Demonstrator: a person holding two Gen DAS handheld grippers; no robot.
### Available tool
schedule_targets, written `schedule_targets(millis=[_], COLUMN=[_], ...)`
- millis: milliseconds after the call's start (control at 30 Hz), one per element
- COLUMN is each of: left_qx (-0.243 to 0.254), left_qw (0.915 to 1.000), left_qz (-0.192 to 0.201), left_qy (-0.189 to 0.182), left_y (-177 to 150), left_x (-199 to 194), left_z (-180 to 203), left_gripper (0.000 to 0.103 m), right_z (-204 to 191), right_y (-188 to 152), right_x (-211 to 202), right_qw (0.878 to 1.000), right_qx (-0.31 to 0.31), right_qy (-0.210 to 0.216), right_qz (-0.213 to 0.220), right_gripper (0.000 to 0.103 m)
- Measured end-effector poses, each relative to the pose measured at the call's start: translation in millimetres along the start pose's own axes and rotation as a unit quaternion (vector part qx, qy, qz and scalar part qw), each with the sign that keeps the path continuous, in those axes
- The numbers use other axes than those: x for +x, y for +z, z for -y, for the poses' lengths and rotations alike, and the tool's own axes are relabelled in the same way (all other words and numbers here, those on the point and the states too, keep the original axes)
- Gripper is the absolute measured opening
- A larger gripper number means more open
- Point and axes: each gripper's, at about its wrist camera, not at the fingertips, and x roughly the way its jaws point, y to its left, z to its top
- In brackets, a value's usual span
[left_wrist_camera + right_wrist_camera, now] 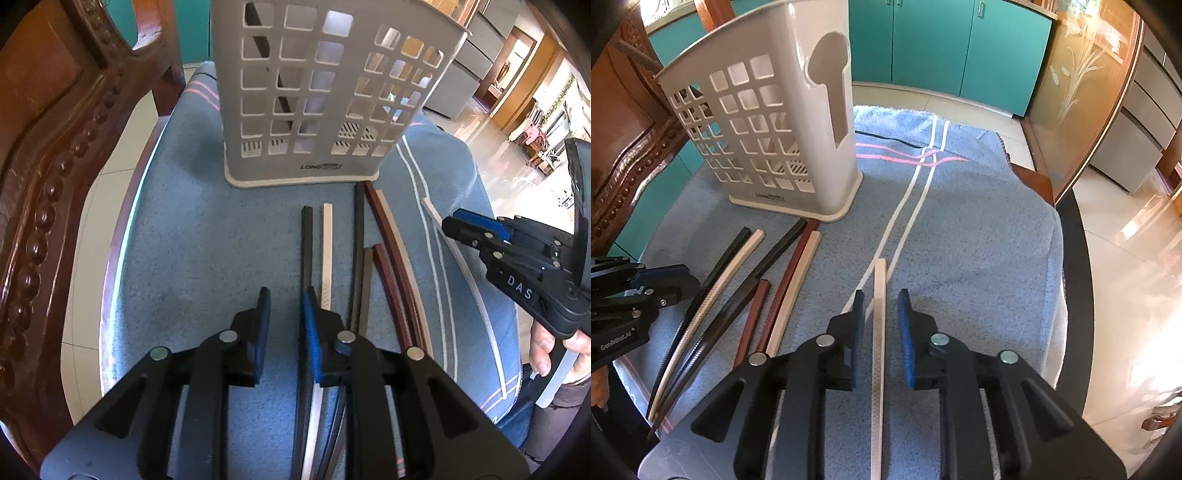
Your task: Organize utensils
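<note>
We're hovering right gripper (881, 328) over lone white chopstick (879, 314), jaws parted, not gripping; stick's long axis running between pads toward utensil holder (768, 122). Left gripper (284, 332) empty, parted (remaining chopsticks (369, 258) lying just before holder).

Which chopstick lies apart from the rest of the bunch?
The white chopstick between the right gripper fingers, untouched by them. It lies alone beside the towel's white stripes; the others cluster in front of the utensil holder.

Black left gripper (284, 332), right gripper (881, 339): blue-padded jaws, silver pivot screws, white lettering
</note>
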Motion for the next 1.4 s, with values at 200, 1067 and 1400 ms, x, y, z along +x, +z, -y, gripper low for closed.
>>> schedule_targets(millis=[200,1067,1400], left_qx=[0.002,0.028,0.032], left_qw=[1.0000,0.9985,0.9981], left_qz=[0.001,0.002,0.004], left_qy=[0.004,0.048,0.053], left_y=[1.1,6.9,5.8], left_x=[1.8,21.3,23.3], left_z=[0.1,25.1,34.3], left_gripper=[0.023,0.032,0.031], right_z=[-12.5,-22.5,-38.1], right_y=[-4.5,-16.2,-24.7], right_x=[4.0,5.5,-6.1], right_qw=[1.000,0.998,0.997], right_qx=[-0.022,-0.051,-0.071], right_qy=[-0.001,-0.014,-0.010], right_qz=[-0.014,-0.016,0.011], right_gripper=[0.030,0.028,0.007])
